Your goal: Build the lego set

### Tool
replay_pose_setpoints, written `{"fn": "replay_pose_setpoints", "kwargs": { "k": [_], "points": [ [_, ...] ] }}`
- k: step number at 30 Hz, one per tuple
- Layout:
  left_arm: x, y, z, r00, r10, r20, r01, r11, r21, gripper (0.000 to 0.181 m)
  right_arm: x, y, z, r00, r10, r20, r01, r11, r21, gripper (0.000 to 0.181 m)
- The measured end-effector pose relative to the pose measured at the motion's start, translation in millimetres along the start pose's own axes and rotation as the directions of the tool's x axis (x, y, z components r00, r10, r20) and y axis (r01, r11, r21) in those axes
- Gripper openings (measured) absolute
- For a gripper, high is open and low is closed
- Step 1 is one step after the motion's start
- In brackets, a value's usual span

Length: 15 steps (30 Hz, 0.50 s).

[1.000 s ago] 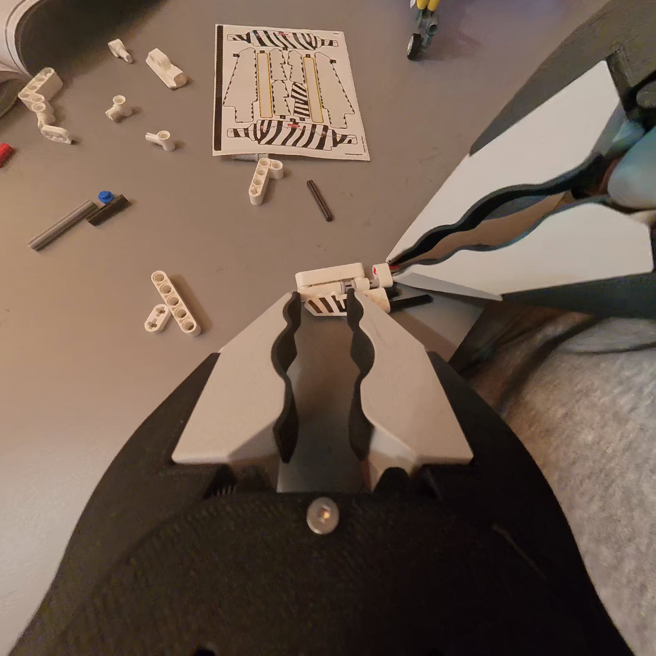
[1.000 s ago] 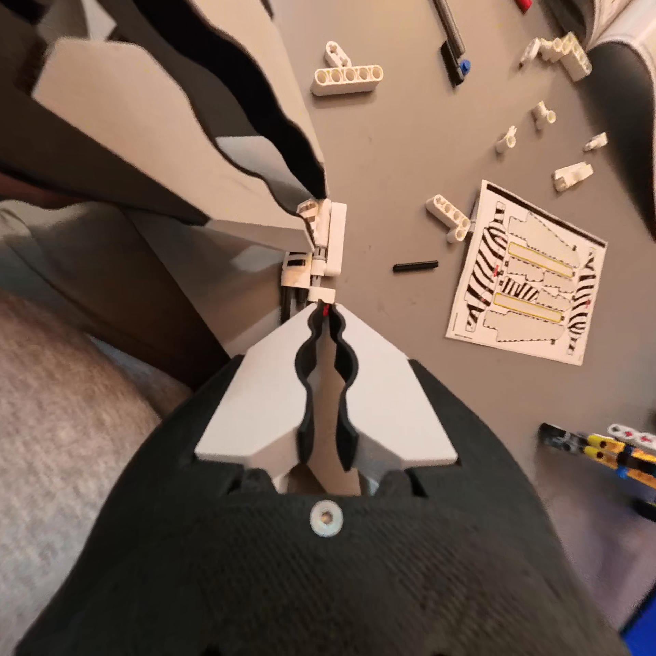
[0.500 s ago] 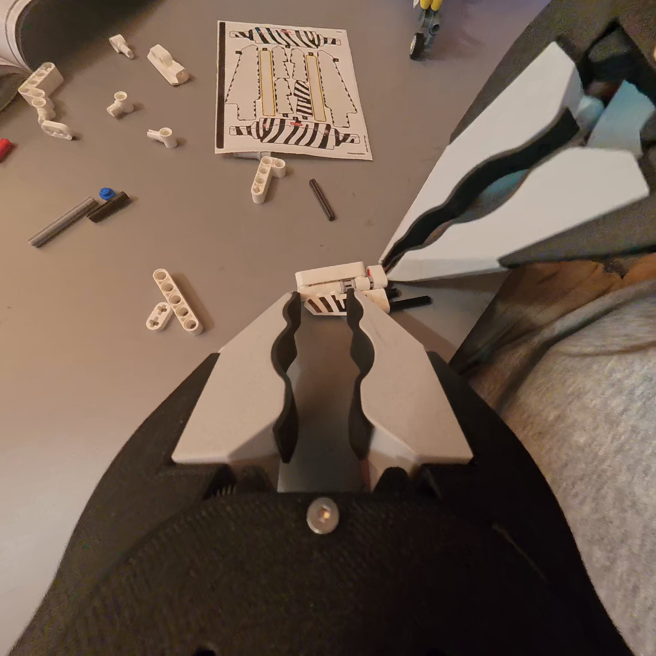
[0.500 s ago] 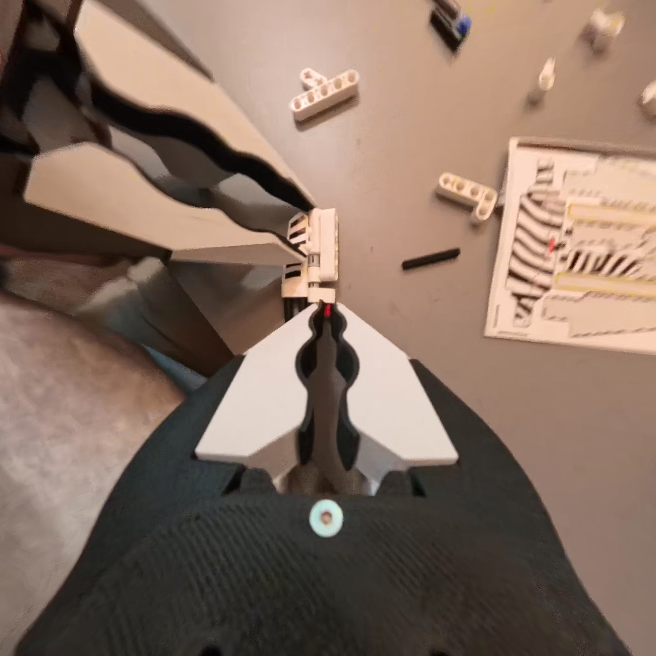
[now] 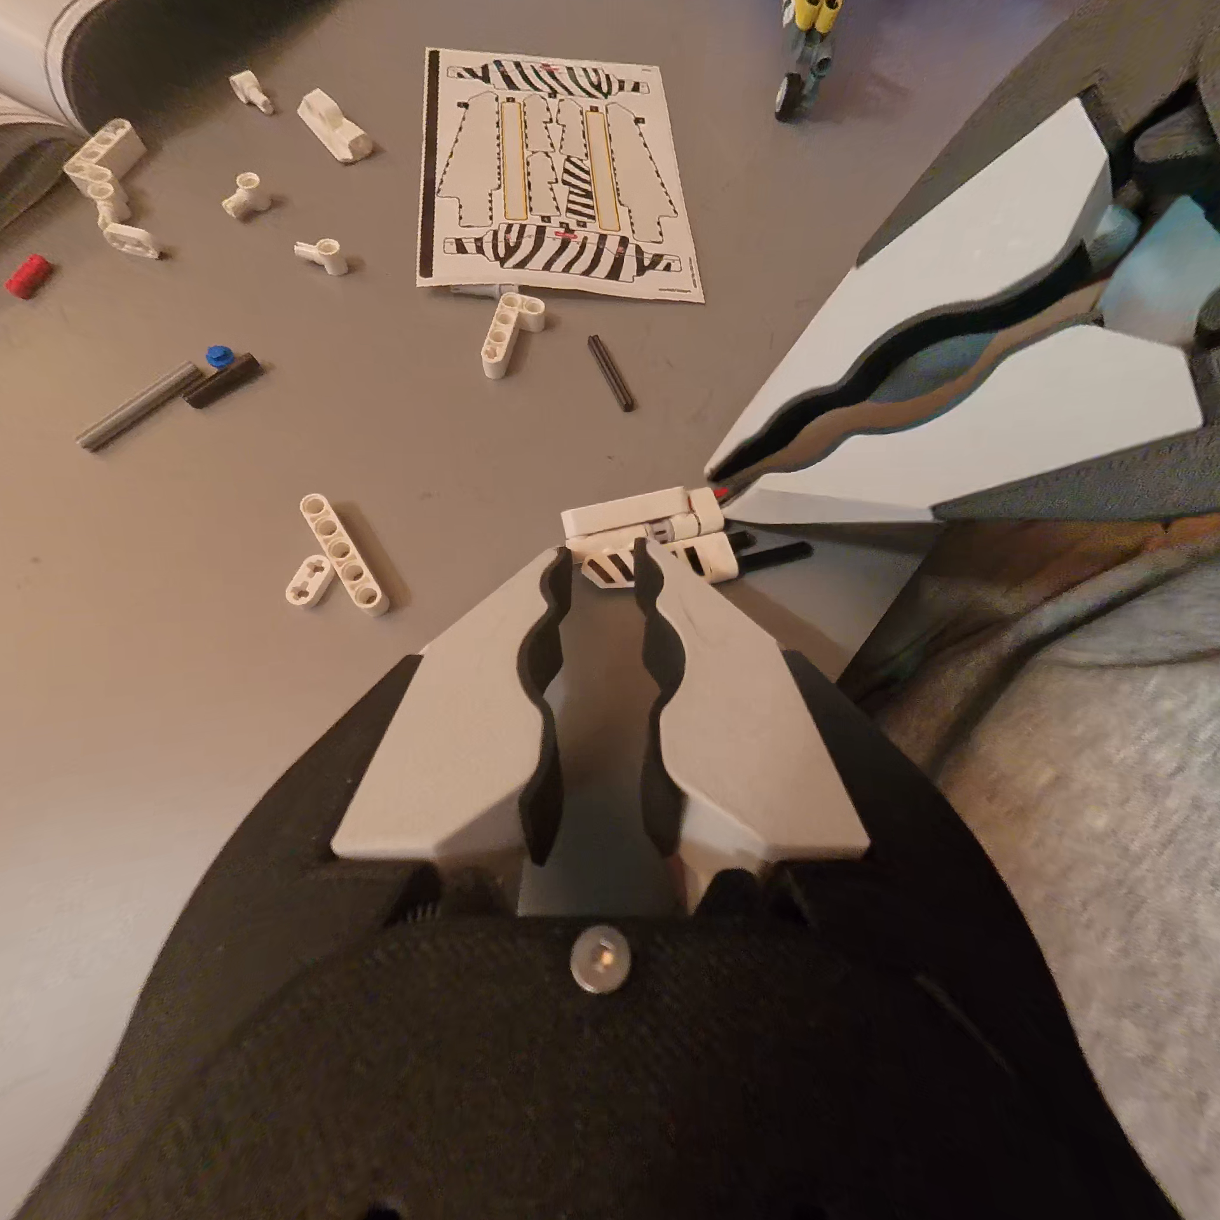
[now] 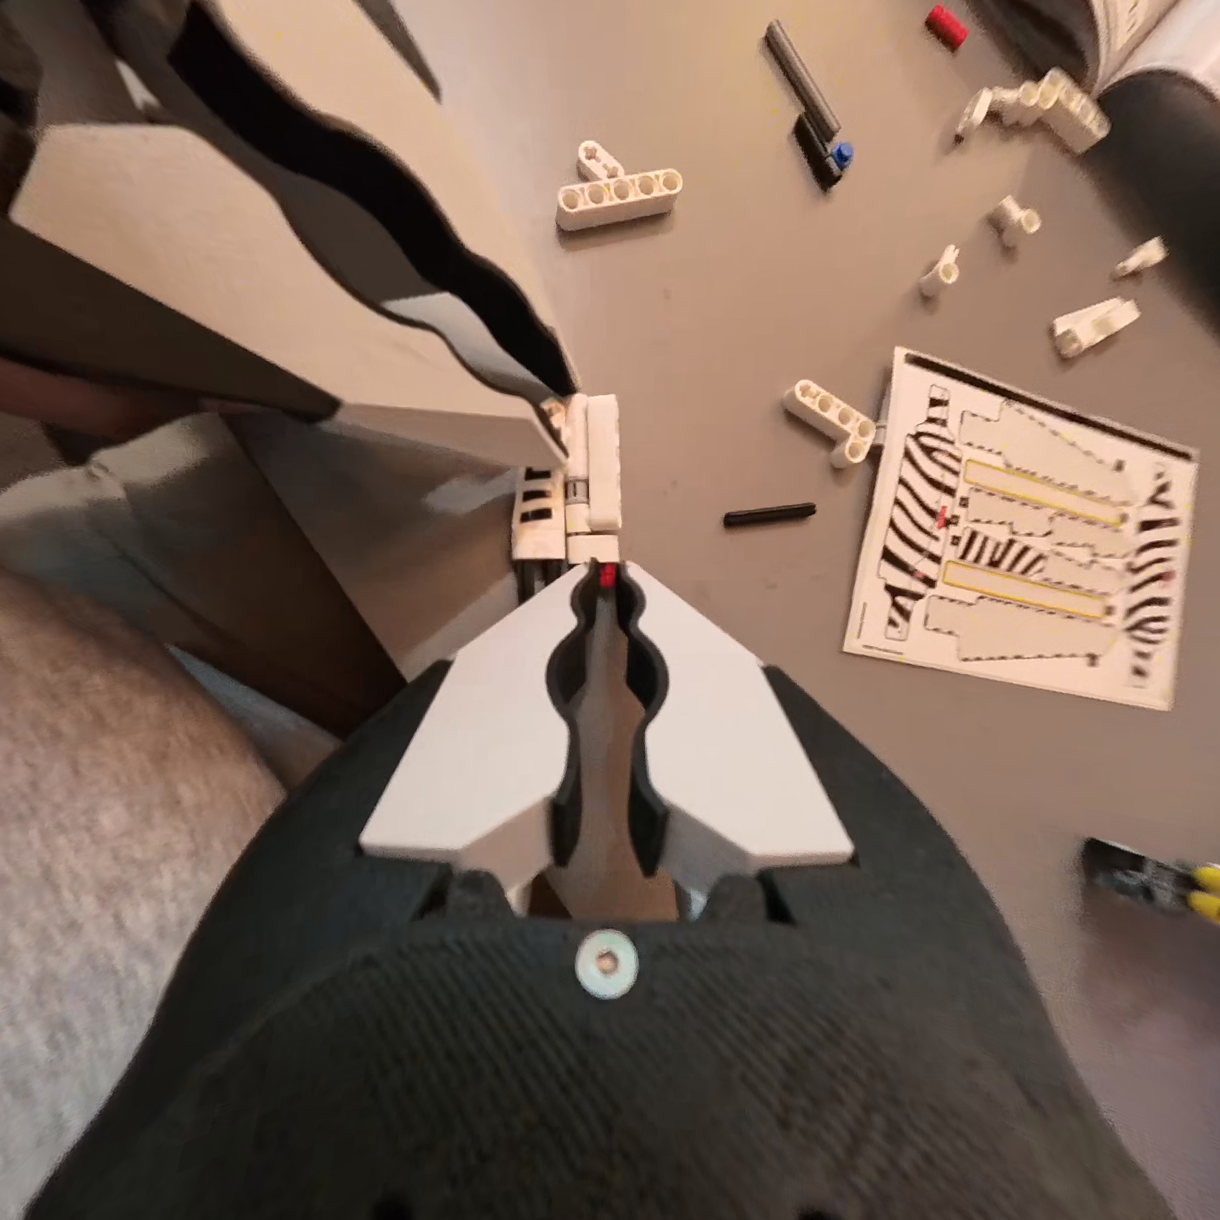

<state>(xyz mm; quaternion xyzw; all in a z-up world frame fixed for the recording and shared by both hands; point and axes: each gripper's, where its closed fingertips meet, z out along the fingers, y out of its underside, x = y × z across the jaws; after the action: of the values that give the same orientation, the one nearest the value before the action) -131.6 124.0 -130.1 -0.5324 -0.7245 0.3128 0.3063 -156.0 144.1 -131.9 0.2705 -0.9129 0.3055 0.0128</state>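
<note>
White, zebra-striped lego sub-assembly (image 5: 650,541) sits at the grey surface (image 5: 198,660) edge — left claw (image 5: 601,561) pinches its striped end, likely bracing it. Right claw (image 6: 604,581) is pressed onto a small red pin (image 6: 605,576) at the other end — probably seating it.

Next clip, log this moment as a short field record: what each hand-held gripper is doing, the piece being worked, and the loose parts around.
Left hand-held gripper: shut on white striped assembly
Right hand-held gripper: shut on small red pin at the assembly's end
Surface: grey table
Loose parts: five-hole white beam, black axle, L-shaped white beam, red connector
Sticker sheet: flat, beyond the assembly
</note>
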Motion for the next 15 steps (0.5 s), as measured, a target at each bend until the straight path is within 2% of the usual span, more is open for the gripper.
{"fn": "replay_pose_setpoints", "kwargs": {
  "k": [4,6,12,15],
  "points": [
    [2,0,1,1.0,0.017,-0.007,-0.017,1.0,-0.004,0.023,-4,2,-4,0.989,0.09,0.117,-0.094,0.995,0.033,0.024],
    [3,0,0,1.0,0.018,-0.016,-0.018,1.0,0.002,0.025,-8,3,-5,0.977,0.116,0.177,-0.127,0.991,0.052,0.027],
    [4,-4,-2,0.993,-0.07,-0.094,0.073,0.997,0.025,0.026,-4,-3,-12,0.967,0.115,0.227,-0.151,0.977,0.149,0.023],
    [4,-6,-3,0.986,-0.11,-0.127,0.115,0.993,0.031,0.025,-2,-19,-22,0.959,0.083,0.271,-0.153,0.956,0.249,0.0]
  ]
}}
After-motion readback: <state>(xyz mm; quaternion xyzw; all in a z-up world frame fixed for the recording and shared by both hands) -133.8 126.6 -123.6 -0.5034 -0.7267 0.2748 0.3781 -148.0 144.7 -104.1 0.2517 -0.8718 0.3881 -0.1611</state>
